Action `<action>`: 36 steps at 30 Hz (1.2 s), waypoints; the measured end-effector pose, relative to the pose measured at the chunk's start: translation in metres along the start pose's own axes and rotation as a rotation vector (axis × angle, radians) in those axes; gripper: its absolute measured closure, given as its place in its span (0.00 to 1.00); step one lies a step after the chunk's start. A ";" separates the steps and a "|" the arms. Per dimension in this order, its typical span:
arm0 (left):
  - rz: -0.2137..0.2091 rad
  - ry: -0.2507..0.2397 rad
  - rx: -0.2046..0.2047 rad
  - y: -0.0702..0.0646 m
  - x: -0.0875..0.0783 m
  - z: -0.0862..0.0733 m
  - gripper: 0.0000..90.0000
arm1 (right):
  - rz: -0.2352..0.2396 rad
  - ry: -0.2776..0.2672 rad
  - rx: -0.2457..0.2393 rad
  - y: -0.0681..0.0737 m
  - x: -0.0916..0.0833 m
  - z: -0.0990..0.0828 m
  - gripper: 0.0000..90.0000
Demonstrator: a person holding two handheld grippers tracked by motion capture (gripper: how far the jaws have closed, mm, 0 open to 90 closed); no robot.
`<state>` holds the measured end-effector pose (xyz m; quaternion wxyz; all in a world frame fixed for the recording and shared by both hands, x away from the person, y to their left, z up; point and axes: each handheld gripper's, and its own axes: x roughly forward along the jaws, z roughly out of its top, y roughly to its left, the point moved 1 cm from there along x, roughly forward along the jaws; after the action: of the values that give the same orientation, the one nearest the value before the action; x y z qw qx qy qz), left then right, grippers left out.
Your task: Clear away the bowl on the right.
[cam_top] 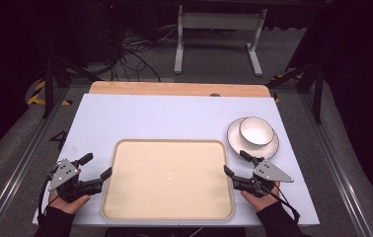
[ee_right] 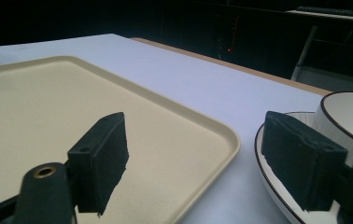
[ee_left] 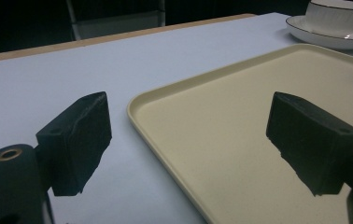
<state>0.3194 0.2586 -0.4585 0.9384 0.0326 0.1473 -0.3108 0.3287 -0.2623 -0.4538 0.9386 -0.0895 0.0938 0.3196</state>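
A beige tray [cam_top: 125, 207] lies empty at the front middle of the white table. A white bowl [cam_top: 256, 131] with a dark rim sits on a white saucer [cam_top: 273, 147] at the right. My left gripper [cam_top: 95, 167] is held open at the tray's left edge [ee_left: 165, 140], its jaws either side of the rim with nothing between them. My right gripper [cam_top: 237, 163] is open too, between the tray's right edge [ee_right: 221, 135] and the saucer [ee_right: 270, 177]. Its far jaw is over the saucer, beside the bowl [ee_right: 352, 116].
The white tabletop [cam_top: 165, 116] has a wooden strip [cam_top: 174, 89] along its far edge. Beyond it stand a white frame [cam_top: 219, 29] and loose cables [cam_top: 130, 54] on the floor. Metal rails [cam_top: 337, 173] run along both sides of the table.
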 end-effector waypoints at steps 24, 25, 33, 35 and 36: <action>-0.001 -0.003 -0.011 0.001 0.000 0.000 0.17 | -0.013 -0.030 0.016 -0.005 -0.003 0.013 0.26; 0.000 -0.003 -0.011 0.001 0.000 0.000 0.17 | -0.009 -0.035 0.012 -0.005 -0.002 0.015 0.25; 0.000 -0.004 -0.013 0.001 -0.001 0.001 0.17 | -0.006 -0.060 -0.015 0.000 -0.008 0.035 0.25; 0.001 -0.005 -0.011 0.001 -0.001 0.001 0.17 | 0.002 -0.072 -0.016 0.001 -0.010 0.040 0.25; 0.002 -0.006 -0.011 0.001 -0.001 0.001 0.17 | 0.005 -0.076 -0.017 0.002 -0.011 0.043 0.25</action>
<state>0.3197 0.2596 -0.4574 0.9393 0.0269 0.1461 -0.3093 0.3241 -0.2570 -0.4102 0.9399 -0.0850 0.0557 0.3259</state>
